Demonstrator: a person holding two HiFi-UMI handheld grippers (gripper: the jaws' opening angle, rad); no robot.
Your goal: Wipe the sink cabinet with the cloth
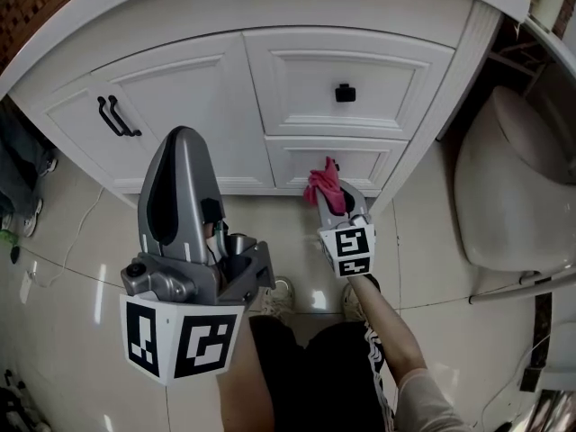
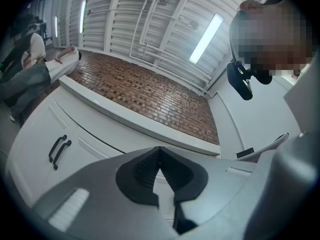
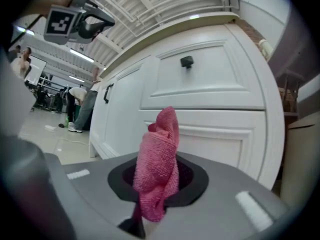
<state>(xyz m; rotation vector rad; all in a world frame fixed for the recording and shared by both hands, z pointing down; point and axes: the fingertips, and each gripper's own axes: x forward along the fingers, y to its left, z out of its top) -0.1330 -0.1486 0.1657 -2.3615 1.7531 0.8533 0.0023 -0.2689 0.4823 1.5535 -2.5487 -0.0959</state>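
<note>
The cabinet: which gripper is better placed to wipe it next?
Right. The right gripper grips the pink cloth, close to the lower drawer front; the left gripper is shut on nothing.

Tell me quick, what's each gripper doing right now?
Left gripper: closed, nothing in it.
Right gripper: closed on the cloth.

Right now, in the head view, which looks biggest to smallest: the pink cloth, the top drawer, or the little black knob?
1. the top drawer
2. the pink cloth
3. the black knob
The gaps are plain, so nearness changes nothing.
</note>
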